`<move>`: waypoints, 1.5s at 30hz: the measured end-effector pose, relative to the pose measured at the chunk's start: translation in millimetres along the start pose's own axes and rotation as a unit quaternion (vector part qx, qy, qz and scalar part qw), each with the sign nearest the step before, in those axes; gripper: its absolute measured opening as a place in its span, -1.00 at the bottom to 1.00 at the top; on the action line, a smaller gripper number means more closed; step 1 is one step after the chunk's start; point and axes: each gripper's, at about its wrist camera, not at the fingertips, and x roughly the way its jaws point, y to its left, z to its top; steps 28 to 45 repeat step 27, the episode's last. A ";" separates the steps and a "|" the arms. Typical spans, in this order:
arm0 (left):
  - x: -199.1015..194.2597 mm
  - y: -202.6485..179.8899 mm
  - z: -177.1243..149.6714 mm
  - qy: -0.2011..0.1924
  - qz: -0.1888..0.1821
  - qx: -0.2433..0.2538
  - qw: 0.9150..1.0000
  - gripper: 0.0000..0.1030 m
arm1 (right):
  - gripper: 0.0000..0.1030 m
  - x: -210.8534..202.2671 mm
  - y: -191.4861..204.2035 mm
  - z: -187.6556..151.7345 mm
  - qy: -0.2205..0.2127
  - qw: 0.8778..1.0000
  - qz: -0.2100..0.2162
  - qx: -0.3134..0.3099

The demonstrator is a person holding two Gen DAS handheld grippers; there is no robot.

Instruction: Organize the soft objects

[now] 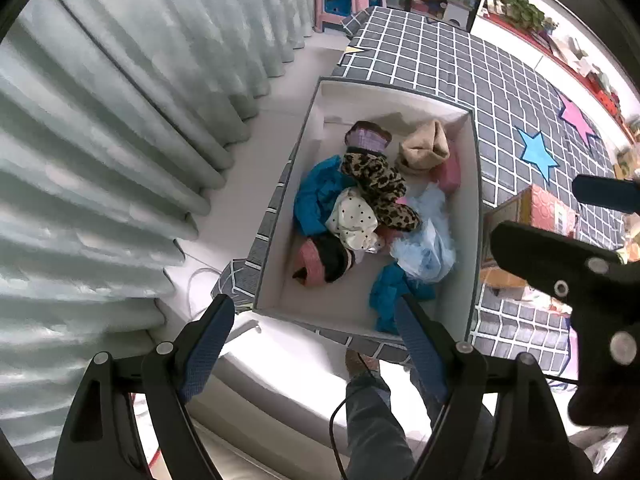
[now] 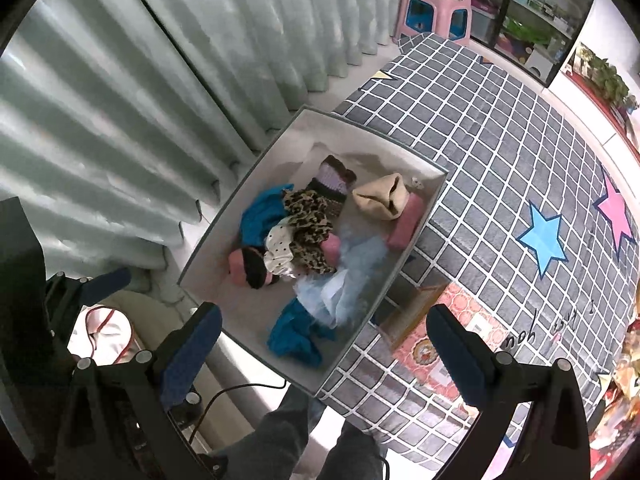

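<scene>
A white open box (image 1: 474, 216) (image 2: 208, 240) stands on a grey checked mat at its left edge. It holds several soft items: teal cloth (image 1: 316, 196) (image 2: 260, 216), a leopard-print piece (image 1: 380, 184) (image 2: 308, 216), a beige pouch (image 1: 422, 148) (image 2: 382, 196), pale blue fabric (image 1: 428, 248) (image 2: 344, 280), a pink and black roll (image 1: 320, 260) (image 2: 248, 266). My left gripper (image 1: 316, 316) is open and empty above the box's near edge. My right gripper (image 2: 324, 324) is open and empty above the box's near right corner; it also shows in the left wrist view (image 1: 560, 264).
The grey checked mat (image 2: 500, 152) with blue (image 2: 544, 240) and pink stars covers the floor at the right. A red patterned box (image 2: 432, 344) (image 1: 548, 208) lies next to the white box. Pale curtains (image 1: 100, 140) hang at the left. A pink stool (image 2: 436, 12) stands far back. Legs show below.
</scene>
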 end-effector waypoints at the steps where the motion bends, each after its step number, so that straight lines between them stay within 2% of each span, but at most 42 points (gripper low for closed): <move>1: -0.9 -1.0 -0.7 0.000 0.001 0.005 1.000 0.65 | 1.00 -0.7 0.6 -1.6 -0.002 1.000 0.002 0.003; 16: 1.1 -5.0 0.3 0.006 0.006 0.030 0.999 0.65 | 1.00 -3.6 1.2 -12.0 -0.013 1.000 0.007 0.025; 24: 7.9 -2.9 1.1 0.013 -0.002 0.022 1.000 0.65 | 1.00 -3.0 0.8 -13.0 -0.011 1.000 0.006 0.024; 27: 9.7 0.5 1.4 0.006 -0.025 0.014 1.000 0.65 | 1.00 -2.0 0.7 -12.9 -0.012 1.000 0.003 0.023; 45: 9.7 0.5 1.4 0.006 -0.025 0.014 1.000 0.65 | 1.00 -2.0 0.7 -12.9 -0.012 1.000 0.003 0.023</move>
